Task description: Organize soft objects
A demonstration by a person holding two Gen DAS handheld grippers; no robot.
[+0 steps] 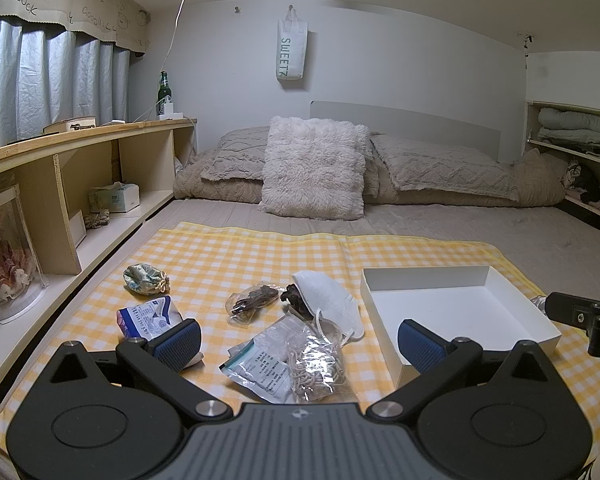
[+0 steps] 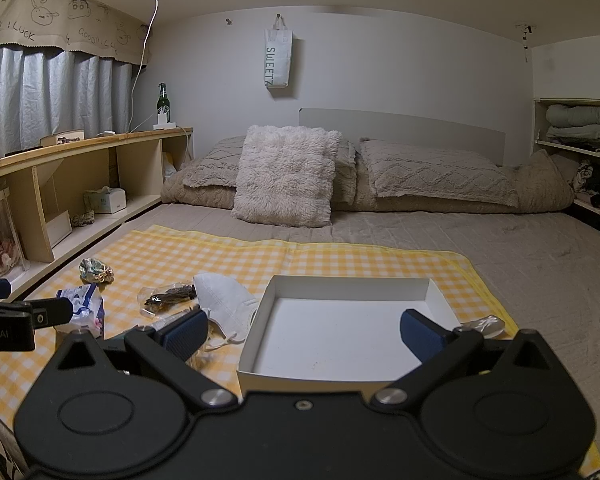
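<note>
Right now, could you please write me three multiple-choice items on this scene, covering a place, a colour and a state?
1. Where does the white box stand relative to the face mask?
A. to its right
B. to its left
C. on top of it

2. What colour is the checked cloth?
A. red and white
B. yellow and white
C. green and white

3. What does the white box hold?
A. the mask
B. a pouch
C. nothing

Answers: 1 A, the left wrist view shows the box right of the mask. 2 B, its squares are yellow and white. 3 C, its floor is bare in both views.
</note>
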